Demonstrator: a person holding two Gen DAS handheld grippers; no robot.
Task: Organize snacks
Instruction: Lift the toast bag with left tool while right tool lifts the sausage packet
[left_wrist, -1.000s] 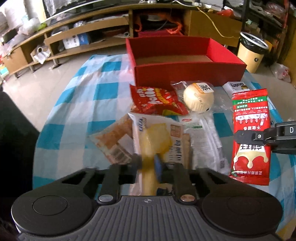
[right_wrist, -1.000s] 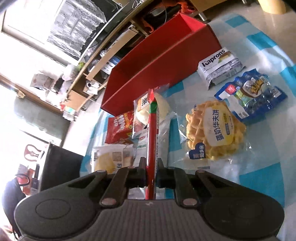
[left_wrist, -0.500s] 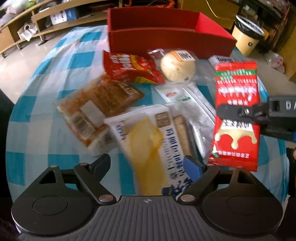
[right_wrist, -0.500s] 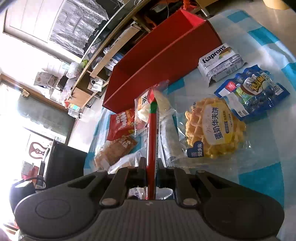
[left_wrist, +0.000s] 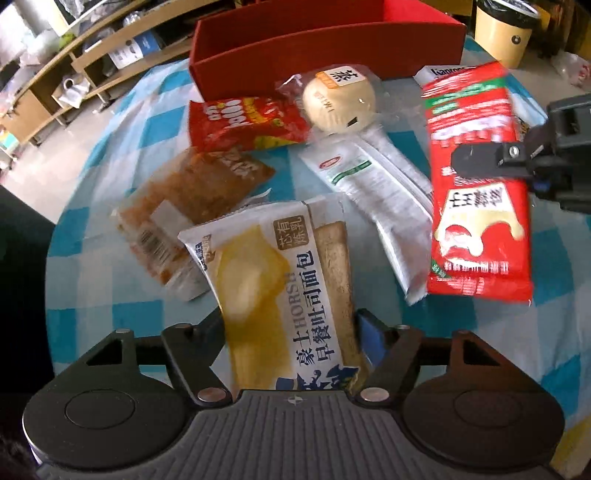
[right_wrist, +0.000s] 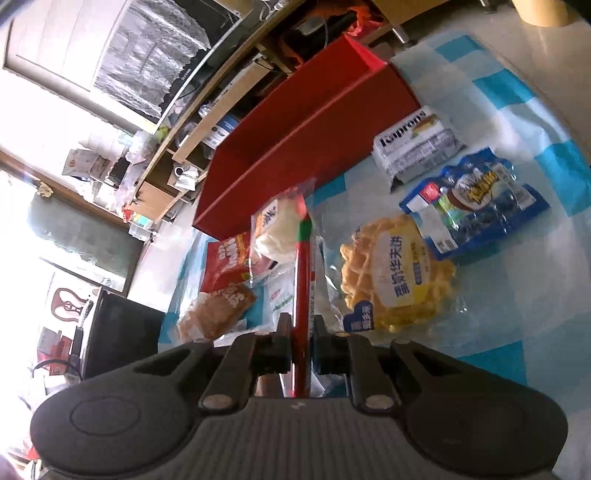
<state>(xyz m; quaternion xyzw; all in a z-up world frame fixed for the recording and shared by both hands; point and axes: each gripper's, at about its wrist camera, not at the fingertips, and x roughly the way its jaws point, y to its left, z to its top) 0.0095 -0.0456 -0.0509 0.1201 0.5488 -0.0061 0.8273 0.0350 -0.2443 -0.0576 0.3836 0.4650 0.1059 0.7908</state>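
The red box (left_wrist: 325, 48) at the far edge of the surface (left_wrist: 110, 314) looks empty, so sorting has barely begun. Before it, the left tool (left_wrist: 291, 332) is closing around a bread packet (left_wrist: 280, 280); the right tool (right_wrist: 300, 343) grips a red sachet (left_wrist: 476, 177) clear of the loose snacks.

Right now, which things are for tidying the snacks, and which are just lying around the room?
For the job:
- red box
- bread packet, between the closing left gripper
- red packet, held by the right gripper
- round bun
- waffle
- blue packet

Just lying around:
- bin
- wooden shelves
- checked tablecloth
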